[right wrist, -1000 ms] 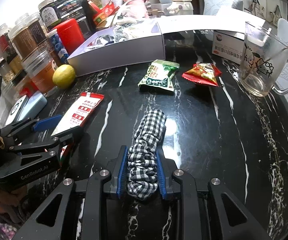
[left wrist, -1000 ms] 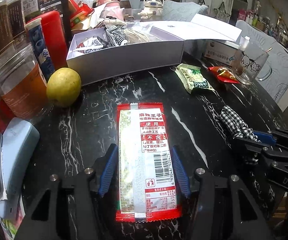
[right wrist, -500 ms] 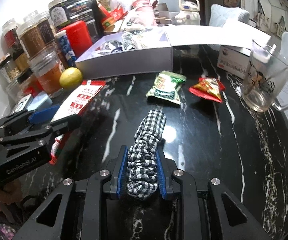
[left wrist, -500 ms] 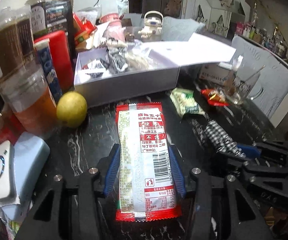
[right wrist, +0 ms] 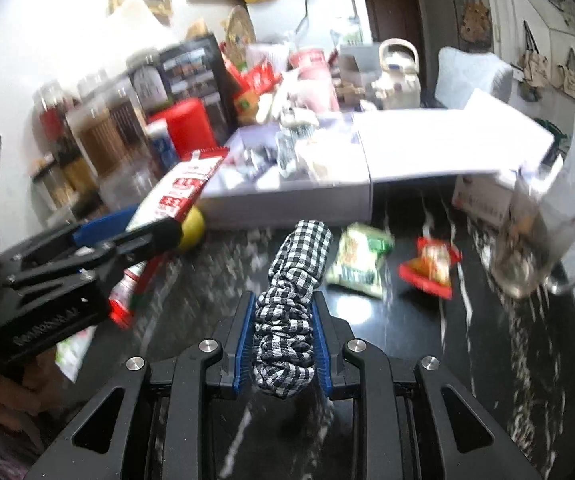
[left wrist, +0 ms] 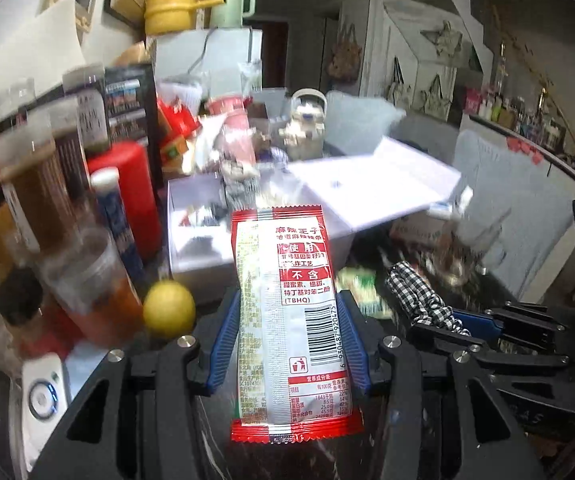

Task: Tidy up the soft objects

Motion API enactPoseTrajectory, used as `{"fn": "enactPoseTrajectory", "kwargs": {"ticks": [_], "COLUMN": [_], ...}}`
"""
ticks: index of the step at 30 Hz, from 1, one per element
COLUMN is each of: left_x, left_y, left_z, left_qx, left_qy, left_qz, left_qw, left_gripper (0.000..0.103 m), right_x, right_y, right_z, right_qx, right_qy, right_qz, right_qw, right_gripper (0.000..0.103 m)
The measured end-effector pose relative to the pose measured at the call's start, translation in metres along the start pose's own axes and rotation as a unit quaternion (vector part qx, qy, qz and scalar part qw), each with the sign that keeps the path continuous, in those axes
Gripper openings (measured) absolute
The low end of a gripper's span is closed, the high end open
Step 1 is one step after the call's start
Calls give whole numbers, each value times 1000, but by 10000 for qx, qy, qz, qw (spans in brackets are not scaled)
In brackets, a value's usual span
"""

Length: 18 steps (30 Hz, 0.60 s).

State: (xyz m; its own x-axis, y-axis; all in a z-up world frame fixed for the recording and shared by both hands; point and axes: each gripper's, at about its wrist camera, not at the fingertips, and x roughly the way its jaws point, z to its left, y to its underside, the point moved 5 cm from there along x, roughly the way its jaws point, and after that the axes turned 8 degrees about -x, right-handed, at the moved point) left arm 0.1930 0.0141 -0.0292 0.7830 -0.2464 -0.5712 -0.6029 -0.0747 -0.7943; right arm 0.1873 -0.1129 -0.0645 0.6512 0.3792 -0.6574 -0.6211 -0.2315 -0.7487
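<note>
My left gripper [left wrist: 287, 312] is shut on a long red-and-white snack packet [left wrist: 287, 312] and holds it in the air, its far end level with the open white box [left wrist: 215, 256]. The packet also shows in the right wrist view [right wrist: 179, 192]. My right gripper [right wrist: 283, 316] is shut on a black-and-white checked scrunchie [right wrist: 291, 304], lifted above the black marble table [right wrist: 487, 360]; the scrunchie also shows in the left wrist view [left wrist: 419, 292]. The white box [right wrist: 287, 200] holds several soft items and its lid [right wrist: 447, 140] lies open to the right.
A lemon [left wrist: 169, 310] lies in front of the box. Jars, a red canister [right wrist: 187, 124] and bottles crowd the left. A green packet [right wrist: 359, 260], a red packet [right wrist: 431, 264] and a glass mug [right wrist: 535, 248] are on the table at right.
Both grippers have risen off the table with their loads and moved toward the white box. The views are now tilted up and blurred by motion.
</note>
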Motion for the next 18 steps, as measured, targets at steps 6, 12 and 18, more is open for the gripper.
{"fn": "enactPoseTrajectory", "kwargs": {"ticks": [6,12,18], "left_x": [-17,-28,-18], "left_y": [-43,-78,-100], "left_z": [-4,-7,-5], "left_qx": [108,257,213], "left_qy": [-175,-275,-215], "left_qz": [-557,-968,-1073], "left_qw": [9982,9946,9938], "left_gripper": [48,48,48], "right_x": [-25,-31,-23], "right_y": [-50,-86,-111], "right_z": [10,16,12], "right_qx": [-355,-606,-716], "right_qy": [99,73,90], "right_qz": [-526,-729,-823], "right_qw": [9979,9955,9940], "right_gripper": [27,27,27]}}
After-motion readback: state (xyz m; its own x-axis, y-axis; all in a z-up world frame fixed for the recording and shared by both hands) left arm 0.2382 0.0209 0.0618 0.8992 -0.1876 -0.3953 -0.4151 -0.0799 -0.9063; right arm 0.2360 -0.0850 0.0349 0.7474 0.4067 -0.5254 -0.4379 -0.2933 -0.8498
